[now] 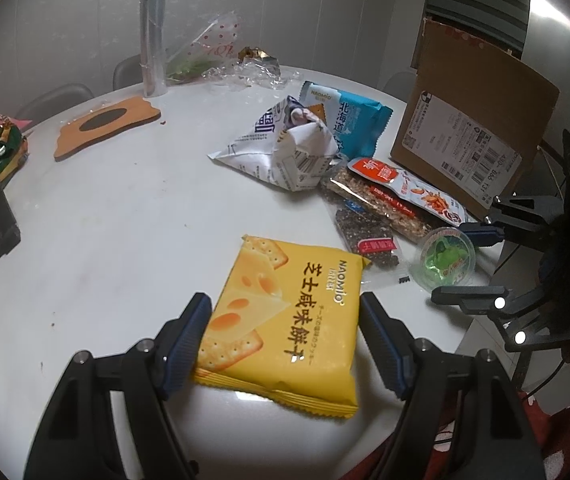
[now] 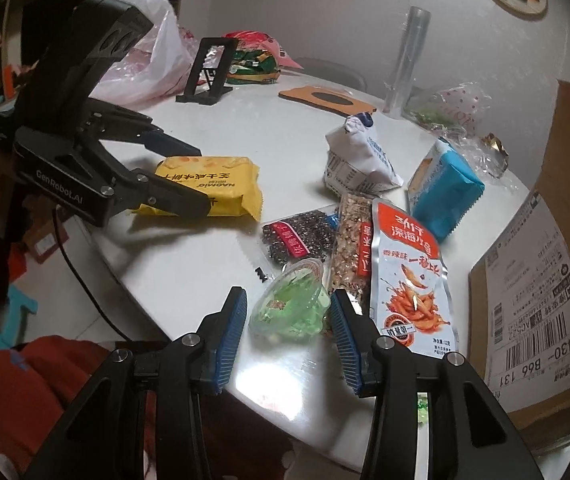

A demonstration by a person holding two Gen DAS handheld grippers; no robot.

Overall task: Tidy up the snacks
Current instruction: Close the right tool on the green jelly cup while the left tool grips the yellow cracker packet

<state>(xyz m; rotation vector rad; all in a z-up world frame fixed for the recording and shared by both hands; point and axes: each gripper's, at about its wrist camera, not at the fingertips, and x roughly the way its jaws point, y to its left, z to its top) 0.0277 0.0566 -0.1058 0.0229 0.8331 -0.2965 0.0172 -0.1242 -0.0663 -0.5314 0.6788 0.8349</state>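
On the smooth white round table point(image 1: 105, 208) lies a flat, square yellow cracker packet point(image 1: 285, 320) of glossy film with crimped ends, set between the ribbed blue pads of the left gripper point(image 1: 285, 320). The left pad looks pressed to the packet's edge; the right pad stands just off it, so I cannot tell whether the grip is firm.

The right gripper point(image 2: 289, 320) stands with its jaws apart around a small clear plastic jelly cup point(image 2: 291, 308) (round, thin-walled, green inside). The right pad is at the cup's rim and the left pad stands clear of it, so the cup is not squeezed.

Beside the cup lie a white-and-orange foil pouch point(image 2: 409, 276) printed with fried fish, a long grainy nut bar point(image 2: 349, 240) in clear wrap and a dark seed bar point(image 2: 297, 236). Further off sit a crumpled white paper-like bag point(image 2: 357, 156) and a puffy blue packet point(image 2: 445, 192). A brown corrugated cardboard box point(image 2: 545, 280) with printed labels stands at the table's right edge. A wooden cut-out coaster point(image 1: 105, 128) and a clear film roll point(image 1: 153, 32) stand near the far side
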